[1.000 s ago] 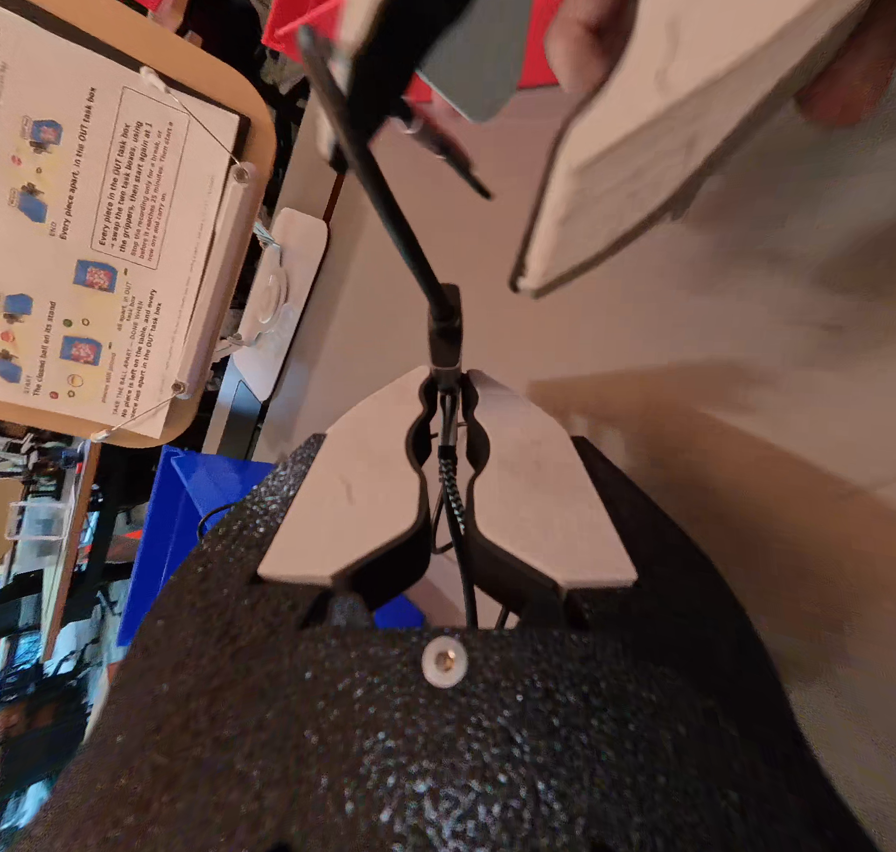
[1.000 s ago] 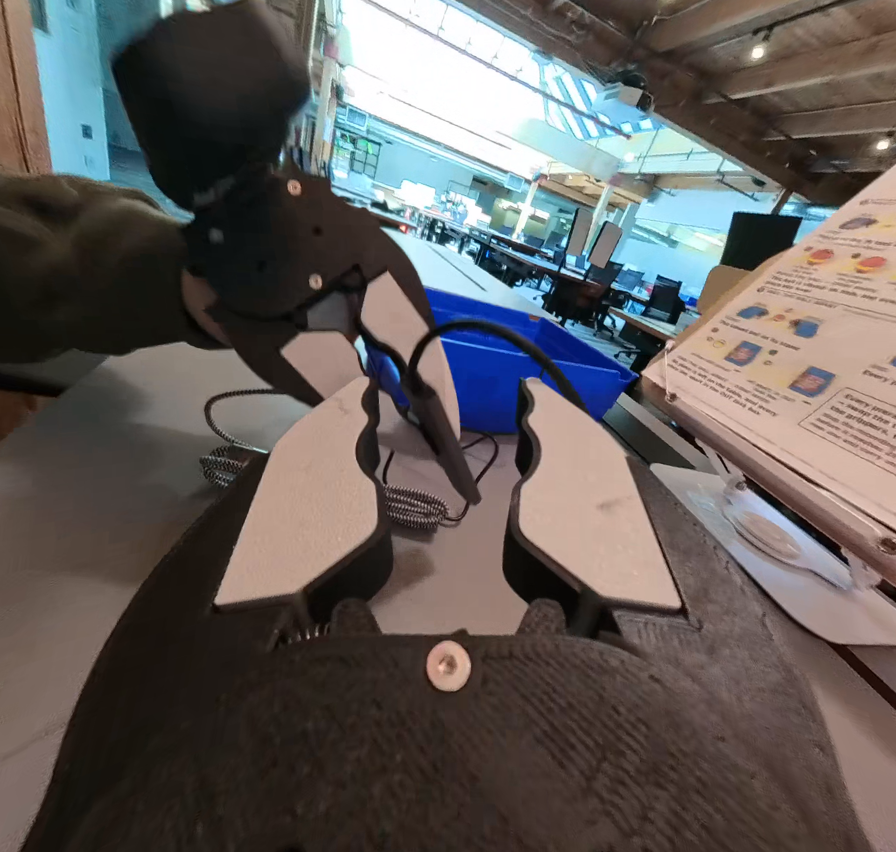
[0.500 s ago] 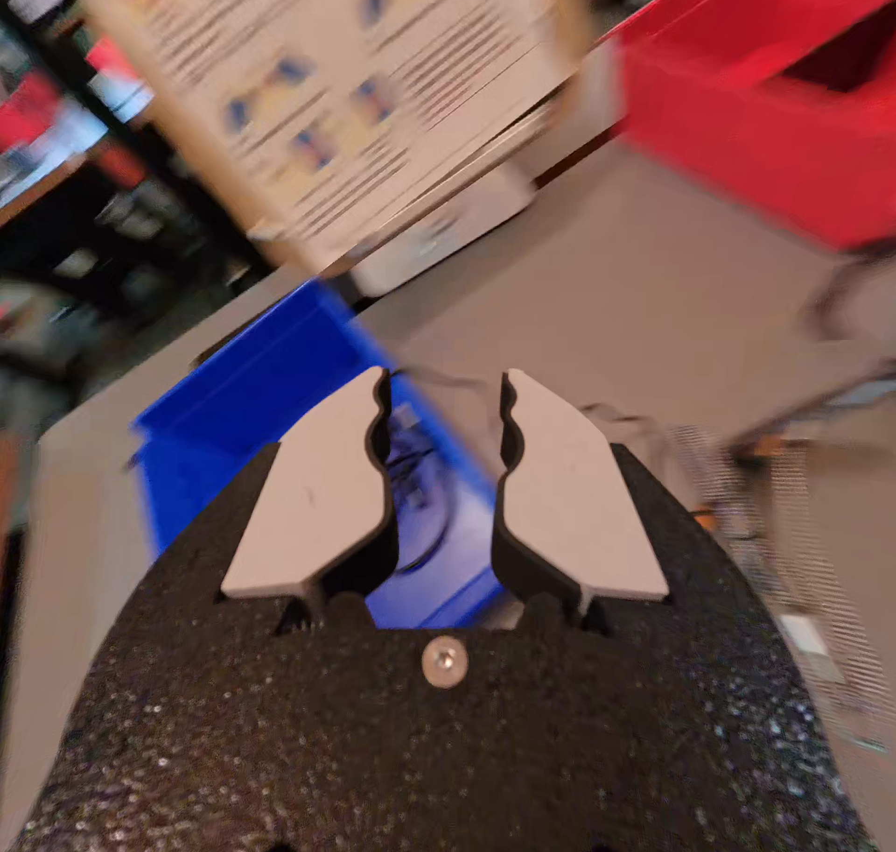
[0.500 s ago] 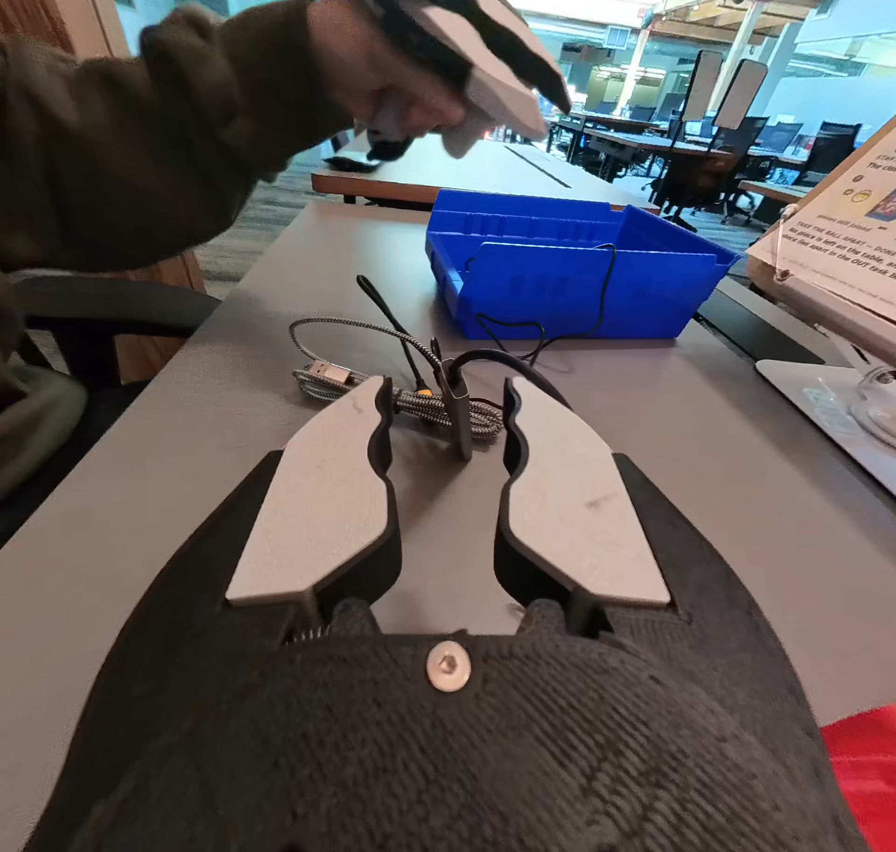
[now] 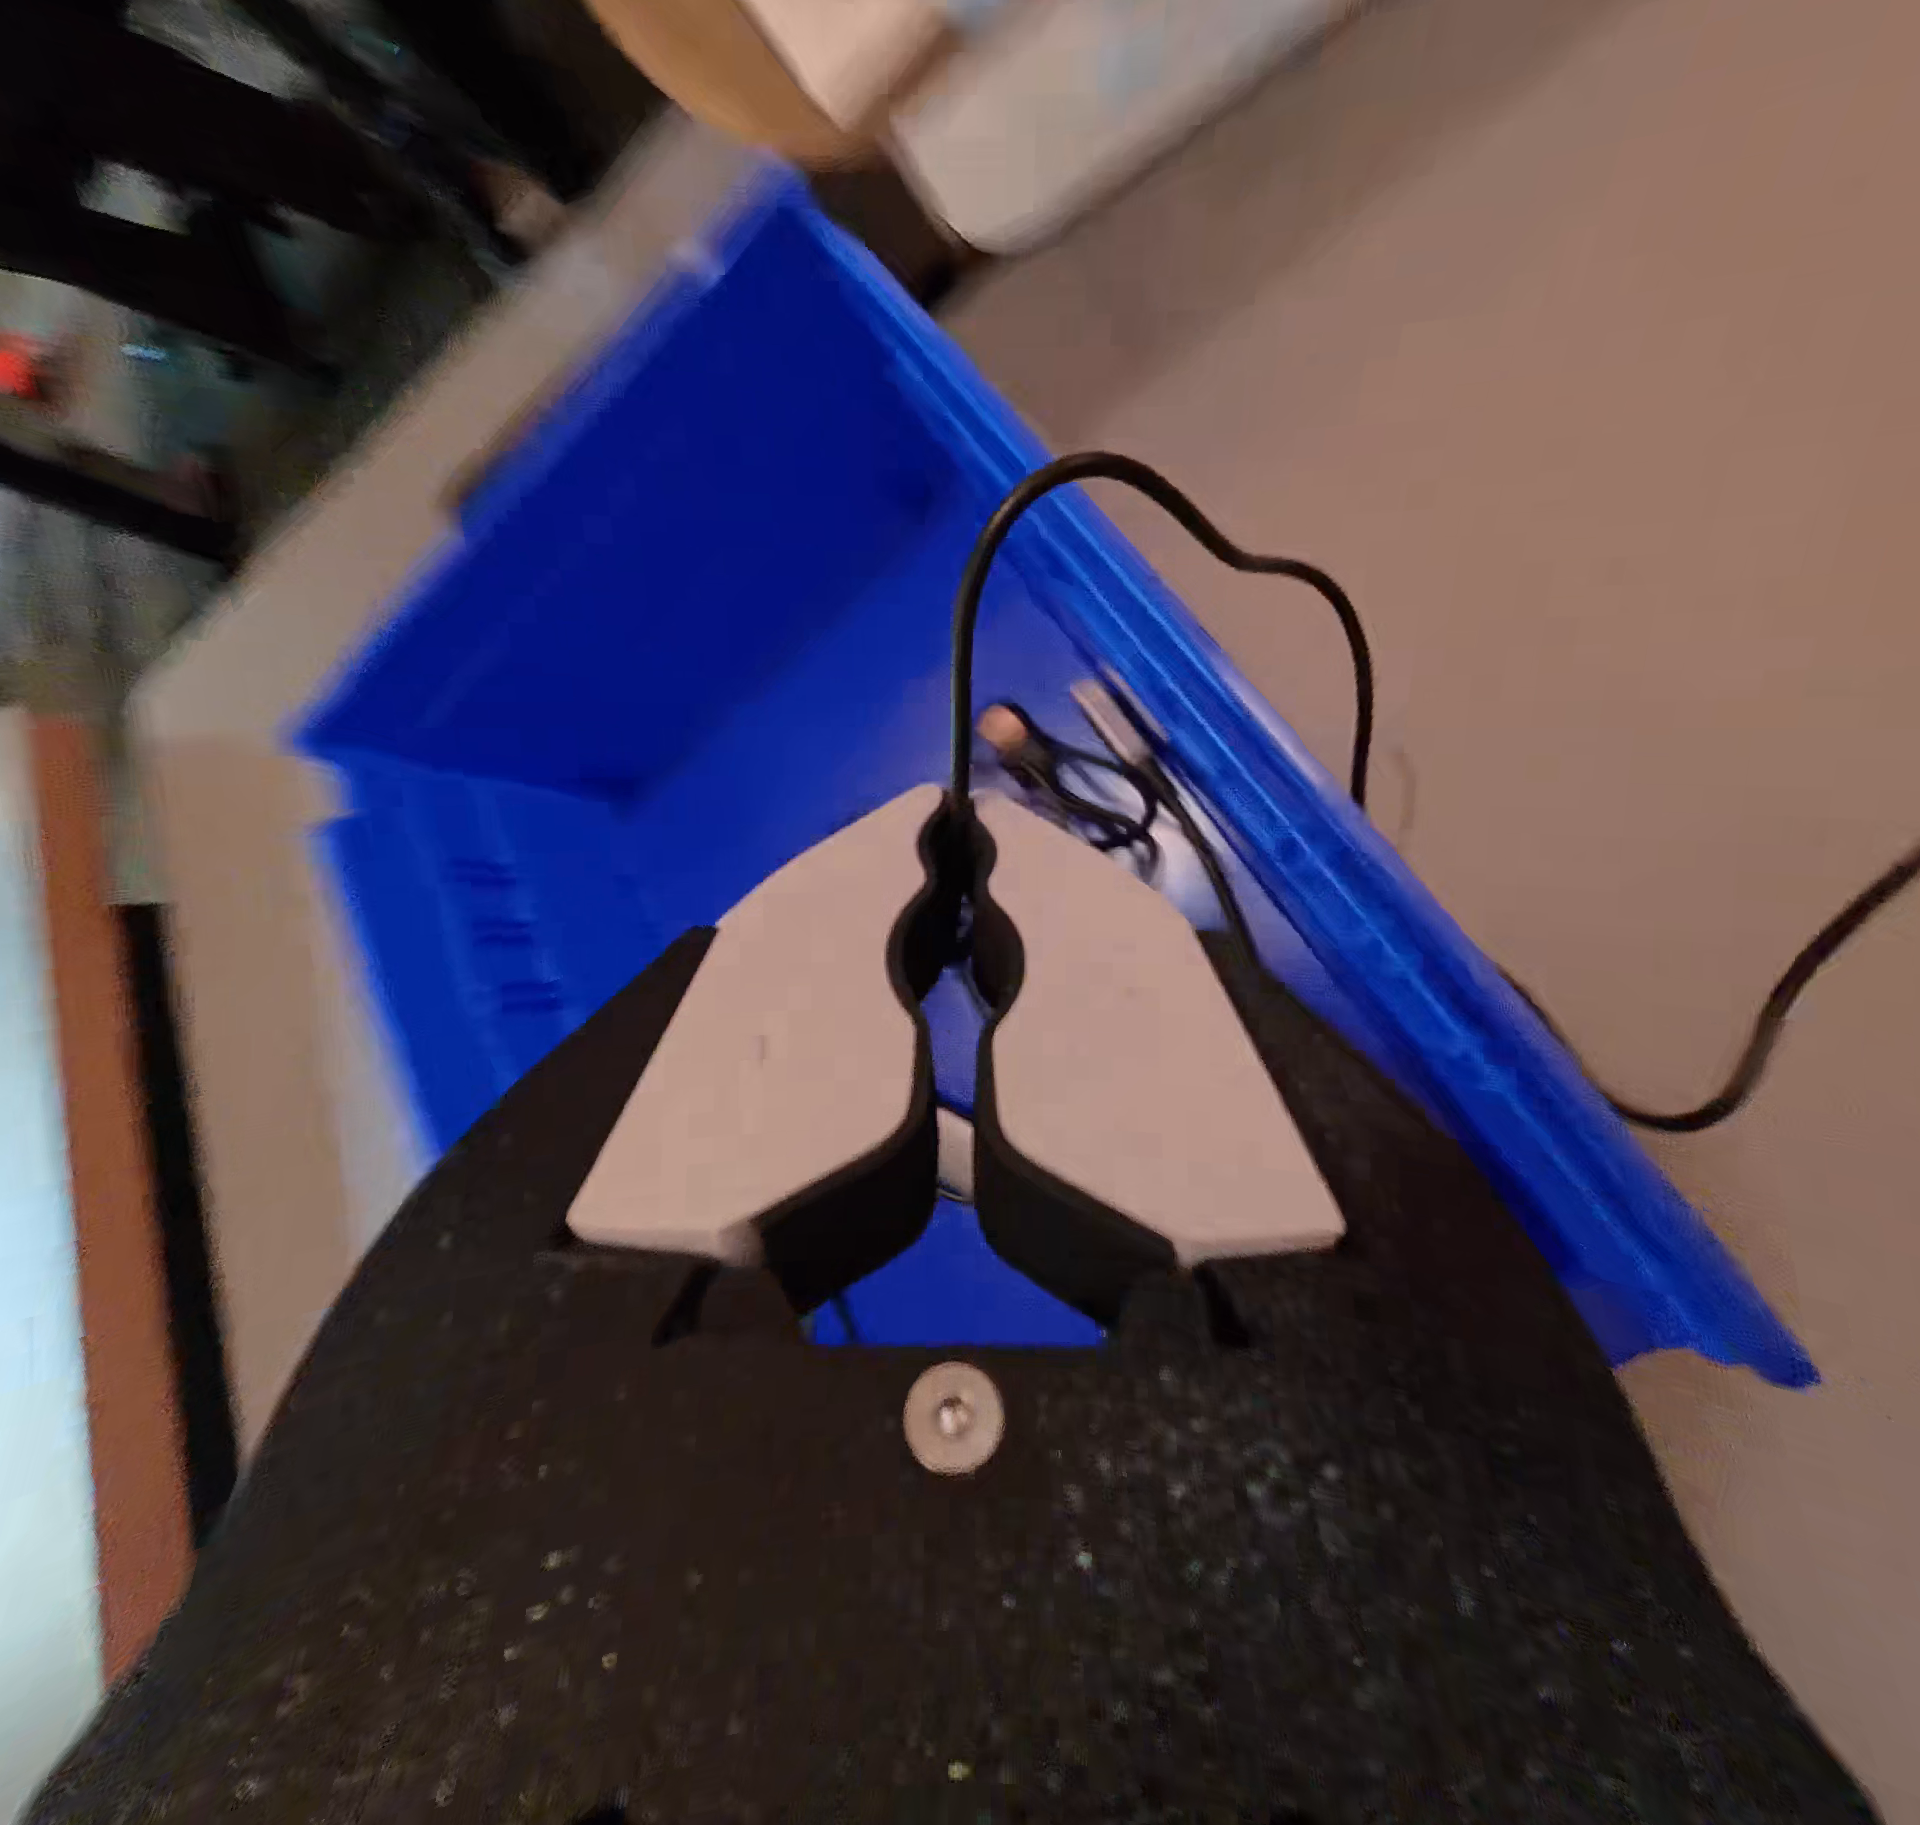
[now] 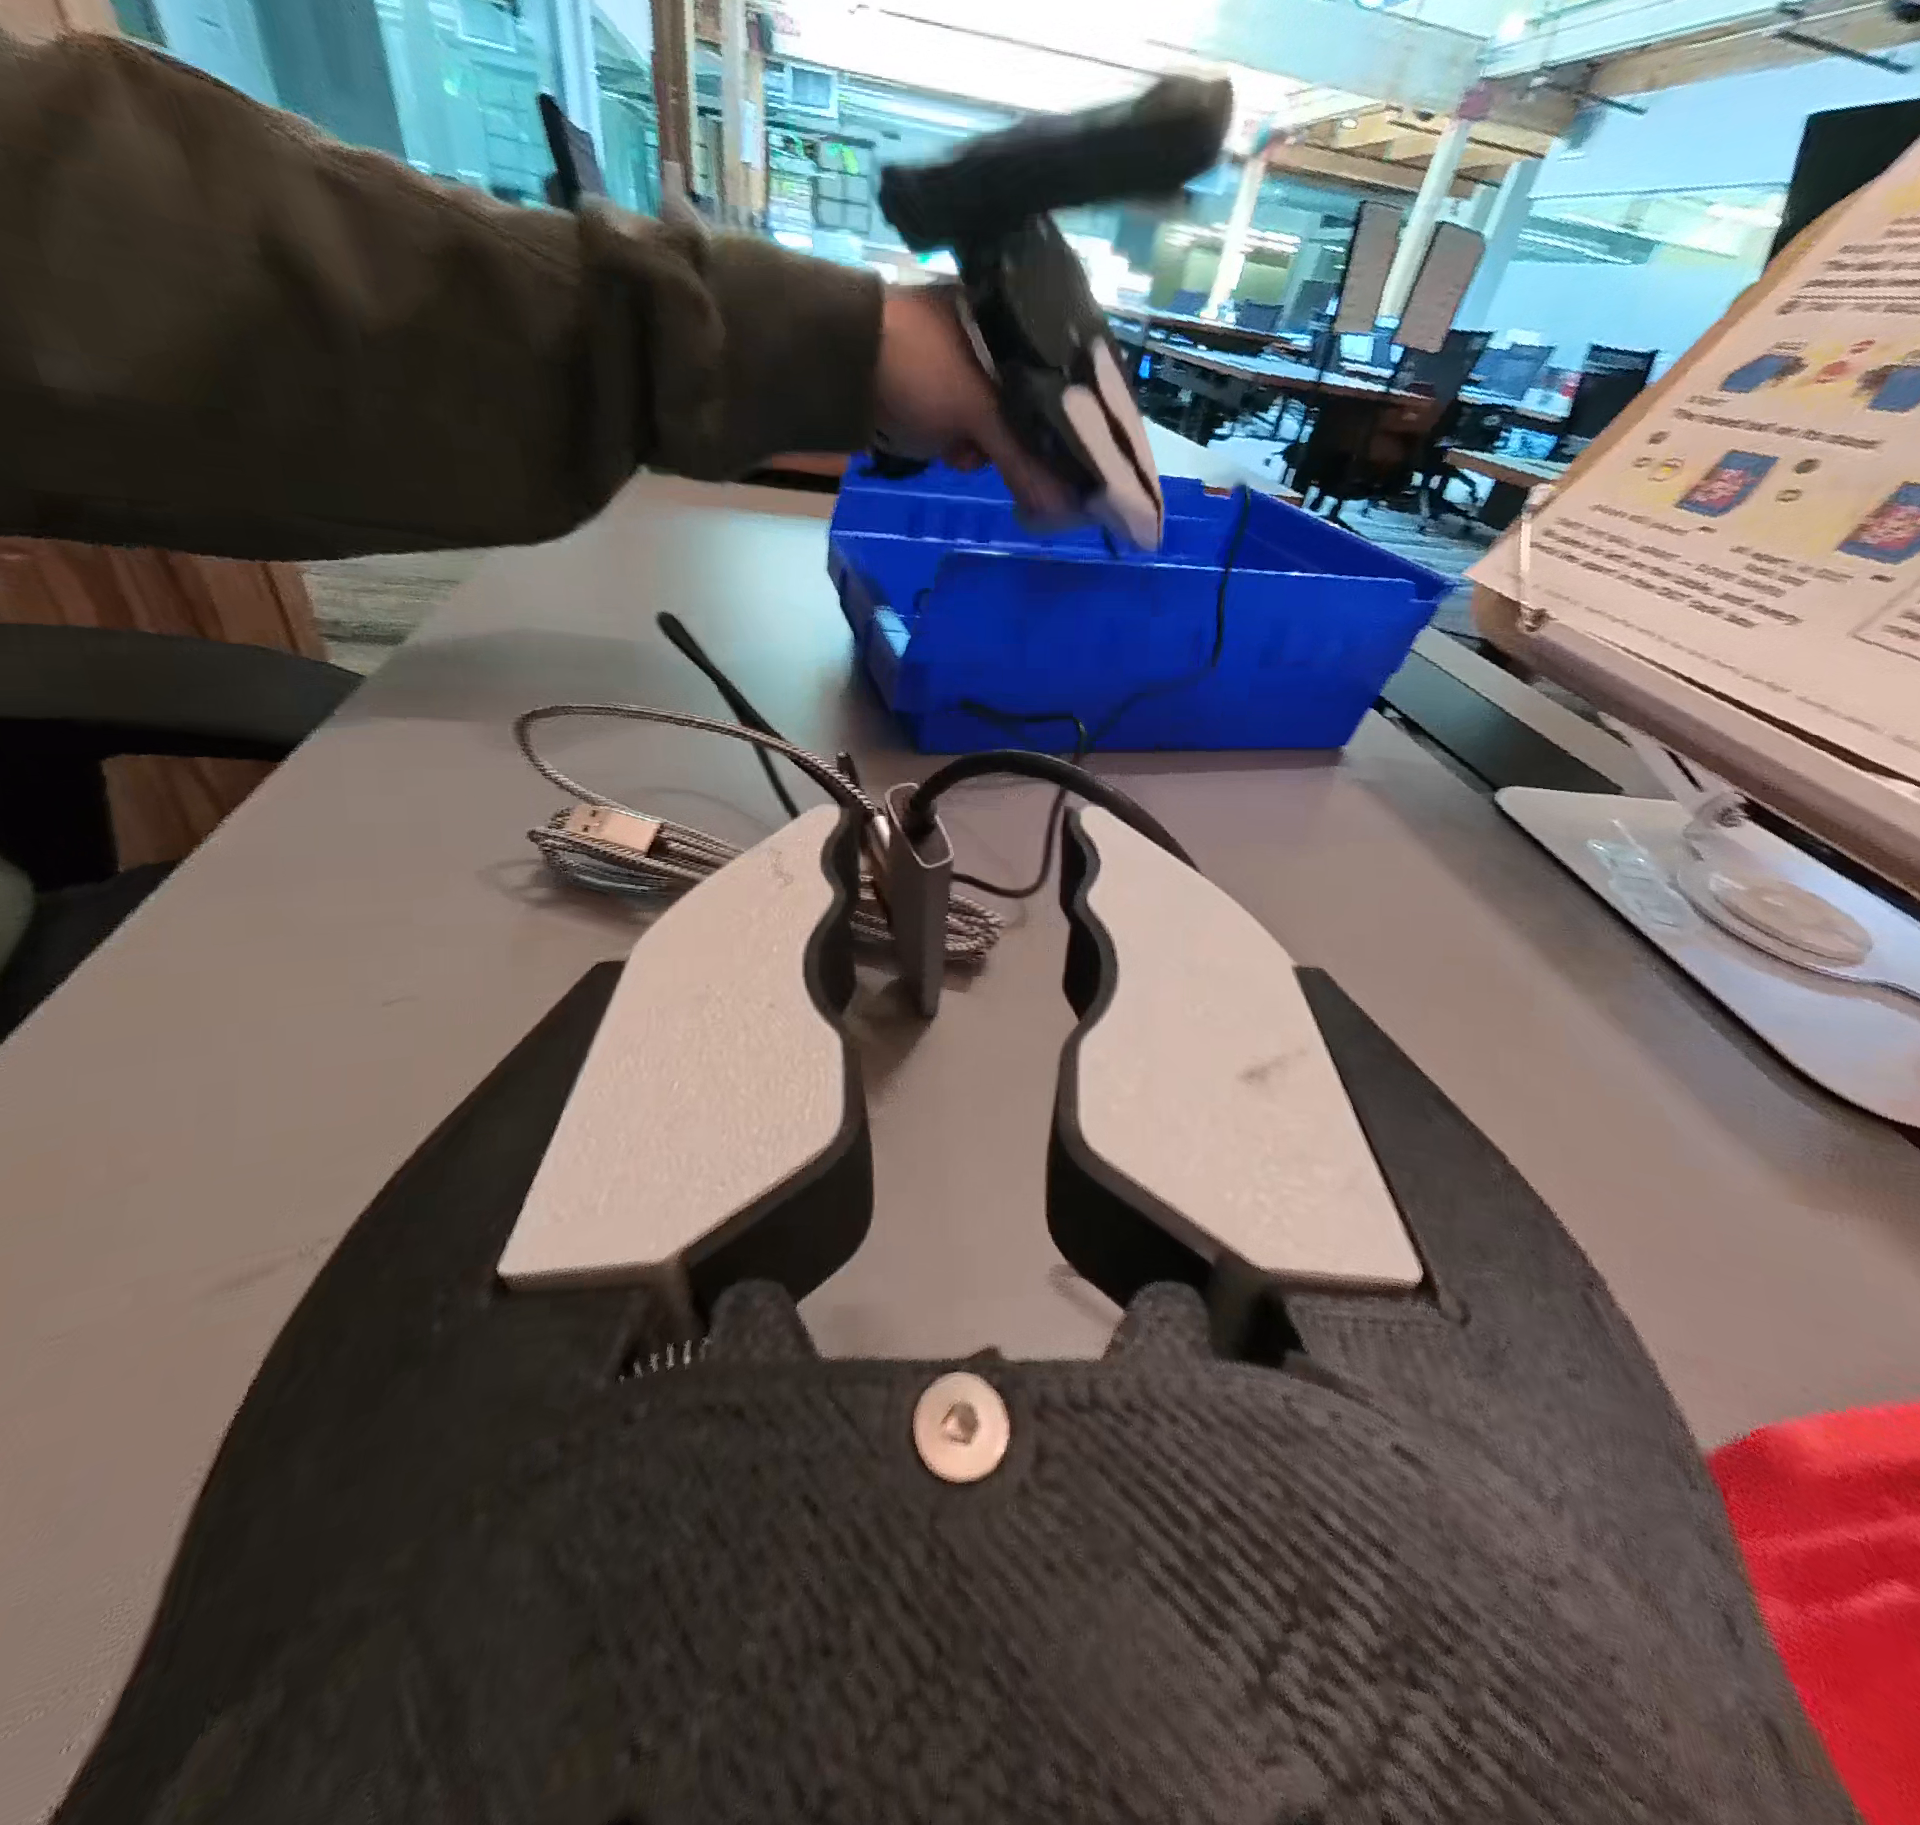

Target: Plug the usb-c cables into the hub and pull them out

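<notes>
While poised over the open blue plastic bin point(image 5: 665, 632), left gripper point(image 5: 956, 840) seen with fingers pinched together on a thin black cable point(image 5: 971, 612); cable loops up, over the bin's right wall and away across the pale grey worktop point(image 5: 1558, 321). More dark cable ends lying inside the bin, blurred.

In the right wrist view, right gripper point(image 6: 951, 840) held low with fingers apart, holding nothing; slim grey metal hub point(image 6: 920, 882) between them, its own black lead arching right. Braided silver cable point(image 6: 623, 830) coiled just left. Bin at the far side, left gripper dipping in. Judged late: no plug visibly seated in the hub. Open-plan room beyond, instruction board point(image 6: 1745, 445) right.
</notes>
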`<state>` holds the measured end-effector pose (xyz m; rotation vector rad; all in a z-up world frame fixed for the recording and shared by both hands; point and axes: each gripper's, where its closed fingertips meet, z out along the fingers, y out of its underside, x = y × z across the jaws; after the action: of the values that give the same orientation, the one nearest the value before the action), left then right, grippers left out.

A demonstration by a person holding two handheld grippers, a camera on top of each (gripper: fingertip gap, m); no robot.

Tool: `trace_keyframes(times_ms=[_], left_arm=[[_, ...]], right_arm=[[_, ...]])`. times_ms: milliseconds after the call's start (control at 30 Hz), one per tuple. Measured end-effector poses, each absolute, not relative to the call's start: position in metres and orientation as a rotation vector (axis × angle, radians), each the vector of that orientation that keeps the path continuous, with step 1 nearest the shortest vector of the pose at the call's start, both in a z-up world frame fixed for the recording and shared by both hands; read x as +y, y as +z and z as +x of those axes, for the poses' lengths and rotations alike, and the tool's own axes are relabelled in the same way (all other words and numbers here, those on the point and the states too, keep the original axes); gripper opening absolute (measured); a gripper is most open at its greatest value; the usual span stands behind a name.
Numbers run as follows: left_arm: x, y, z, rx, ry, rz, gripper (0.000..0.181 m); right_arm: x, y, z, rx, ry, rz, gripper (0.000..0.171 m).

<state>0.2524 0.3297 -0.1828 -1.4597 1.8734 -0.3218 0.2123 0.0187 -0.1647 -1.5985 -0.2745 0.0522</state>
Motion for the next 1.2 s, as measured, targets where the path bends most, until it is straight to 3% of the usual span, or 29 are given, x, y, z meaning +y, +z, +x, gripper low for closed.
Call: trace_keyframes(times_ms=[33,133,300,400,467,600,800,1000,1100,1200], left_arm=[[0.335,-0.156,0.254,1.776,-0.326,-1.438,0.000],[0.326,-0.063,0.252,1.567,-0.411,-1.298,0.000],[0.244,0.066,0.233,1.470,-0.618,-0.991,0.000],[0.189,0.120,0.214,1.416,-0.673,-0.782,0.000],[0.162,0.129,0.210,1.466,-0.668,-0.709,0.000],[0.146,0.094,0.223,1.604,-0.656,-0.726,0.000],[0.173,-0.038,0.245,1.881,-0.518,-0.925,0.000],[0.182,-0.150,0.217,2.279,-0.407,-1.029,0.005],[0.177,-0.171,0.194,2.440,-0.409,-1.055,0.036],[0.166,-0.167,0.165,2.544,-0.484,-1.218,0.049]], right_arm=[[0.019,-0.165,0.217,-0.259,0.026,-1.603,0.035],[0.022,-0.166,0.222,-0.231,-0.014,-1.616,0.035],[0.026,-0.170,0.224,-0.232,-0.047,-1.625,0.035],[0.025,-0.167,0.228,-0.215,-0.073,-1.613,0.035],[0.024,-0.167,0.231,-0.195,-0.070,-1.611,0.034],[0.023,-0.167,0.237,-0.159,-0.070,-1.614,0.035],[0.021,-0.169,0.241,-0.128,-0.059,-1.629,0.035],[0.019,-0.173,0.239,-0.128,-0.018,-1.669,0.036],[0.021,-0.178,0.235,-0.143,-0.002,-1.697,0.038],[0.022,-0.185,0.229,-0.166,0.037,-1.737,0.040]])
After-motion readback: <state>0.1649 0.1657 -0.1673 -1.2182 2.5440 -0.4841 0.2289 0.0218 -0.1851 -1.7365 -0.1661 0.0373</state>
